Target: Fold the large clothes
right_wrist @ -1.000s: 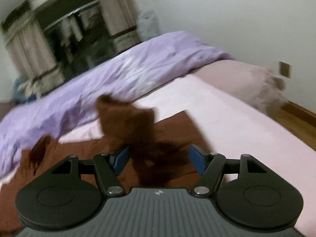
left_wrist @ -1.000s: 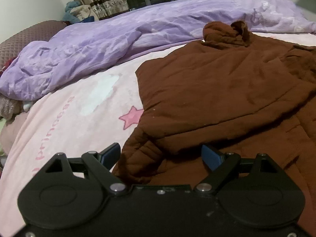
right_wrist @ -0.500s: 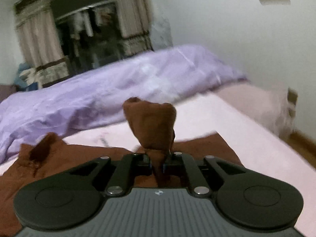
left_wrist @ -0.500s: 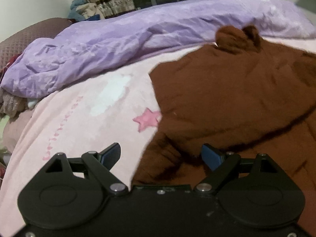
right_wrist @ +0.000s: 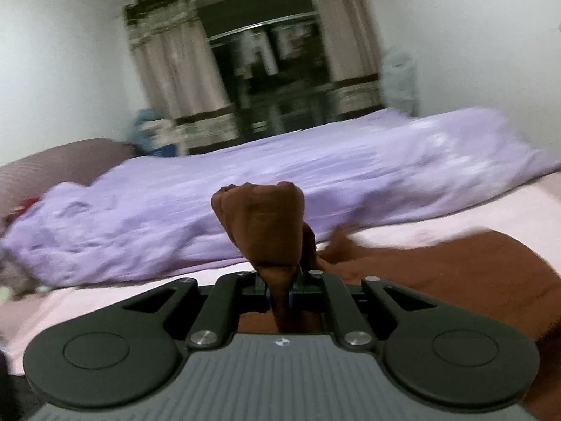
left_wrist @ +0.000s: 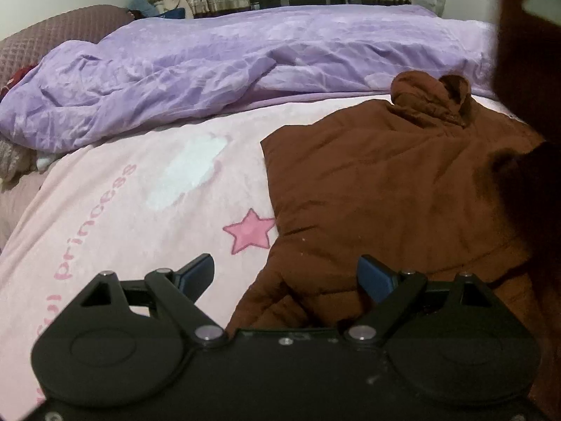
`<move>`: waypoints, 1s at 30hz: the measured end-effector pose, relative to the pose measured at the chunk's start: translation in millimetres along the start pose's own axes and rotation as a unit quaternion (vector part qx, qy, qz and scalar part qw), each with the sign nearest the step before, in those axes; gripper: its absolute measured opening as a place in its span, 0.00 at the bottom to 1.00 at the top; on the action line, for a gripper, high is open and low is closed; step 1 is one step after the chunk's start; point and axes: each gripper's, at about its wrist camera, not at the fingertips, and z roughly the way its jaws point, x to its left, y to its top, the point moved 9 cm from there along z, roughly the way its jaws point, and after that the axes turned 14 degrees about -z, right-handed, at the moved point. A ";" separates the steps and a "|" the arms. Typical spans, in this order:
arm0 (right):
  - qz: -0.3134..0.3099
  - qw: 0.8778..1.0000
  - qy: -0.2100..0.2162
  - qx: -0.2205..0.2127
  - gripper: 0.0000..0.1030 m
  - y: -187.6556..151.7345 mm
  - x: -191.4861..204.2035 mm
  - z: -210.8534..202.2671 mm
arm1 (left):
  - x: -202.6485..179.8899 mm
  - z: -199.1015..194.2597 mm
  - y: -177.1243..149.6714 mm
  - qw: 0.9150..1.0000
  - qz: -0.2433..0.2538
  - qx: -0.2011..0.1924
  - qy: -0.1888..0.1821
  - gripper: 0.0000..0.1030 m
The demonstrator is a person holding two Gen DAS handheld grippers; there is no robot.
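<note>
Brown jacket (left_wrist: 396, 189) on pink bedsheet (left_wrist: 140, 203), left gripper (left_wrist: 285, 275) fingers spread apart, right gripper (right_wrist: 280, 289) fingers pinching jacket fabric

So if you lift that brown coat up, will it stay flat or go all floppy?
Probably floppy: the brown coat bunches and droops from the shut right gripper. Likely soft and puffy, as its folds look rounded. It probably won't slide easily on the pink blanket.

A rumpled lilac duvet (left_wrist: 245, 70) lies along the far side of a pink bedsheet (left_wrist: 122, 210) printed with a star (left_wrist: 249, 231) and the word "princess." Behind it, patterned curtains (right_wrist: 175, 80) flank dark glass doors (right_wrist: 277, 70); a quilted mauve headboard (left_wrist: 52, 35) stands at left.
</note>
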 end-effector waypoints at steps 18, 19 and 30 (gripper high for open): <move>0.033 0.991 0.019 0.131 0.18 -106.7 92.7 68.6 | 32.2 32.2 -27.2 0.999 -0.019 0.045 -0.008 0.93; 0.025 0.990 0.018 0.138 0.21 -114.4 94.3 71.4 | 31.0 33.2 -28.6 0.999 -0.020 0.046 -0.009 0.93; 0.047 0.993 0.099 0.053 0.58 -66.2 95.7 9.1 | 11.8 10.0 -23.7 0.999 -0.016 0.027 -0.022 0.92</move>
